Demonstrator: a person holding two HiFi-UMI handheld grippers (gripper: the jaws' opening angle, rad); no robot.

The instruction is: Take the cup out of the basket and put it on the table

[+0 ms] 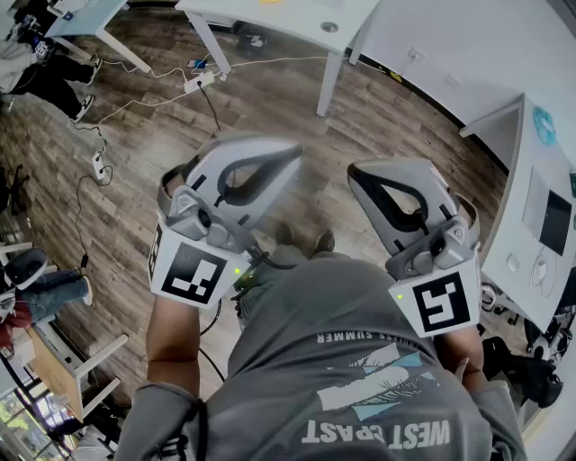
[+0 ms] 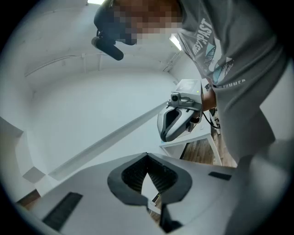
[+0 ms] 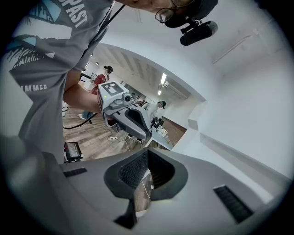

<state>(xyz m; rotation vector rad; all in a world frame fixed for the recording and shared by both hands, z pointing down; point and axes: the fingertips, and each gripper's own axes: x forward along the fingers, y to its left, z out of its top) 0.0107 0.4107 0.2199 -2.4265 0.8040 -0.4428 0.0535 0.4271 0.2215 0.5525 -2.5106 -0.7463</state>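
No cup and no basket show in any view. A person holds both grippers up in front of the chest, above a wooden floor (image 1: 135,144). My left gripper (image 1: 288,156) is shut with nothing between its jaws; in its own view the jaws (image 2: 148,158) meet at the tip. My right gripper (image 1: 359,175) is shut and empty too, its jaws (image 3: 147,155) closed in its own view. Each gripper view shows the other gripper a short way off: the right gripper (image 2: 177,120) and the left gripper (image 3: 125,114). The person's grey shirt (image 1: 360,378) fills the lower head view.
A white table (image 1: 297,20) stands at the far side, and a white desk (image 1: 540,207) with a dark flat device stands at the right. Cables and a power strip (image 1: 200,81) lie on the floor. A seated person (image 1: 40,279) is at the left.
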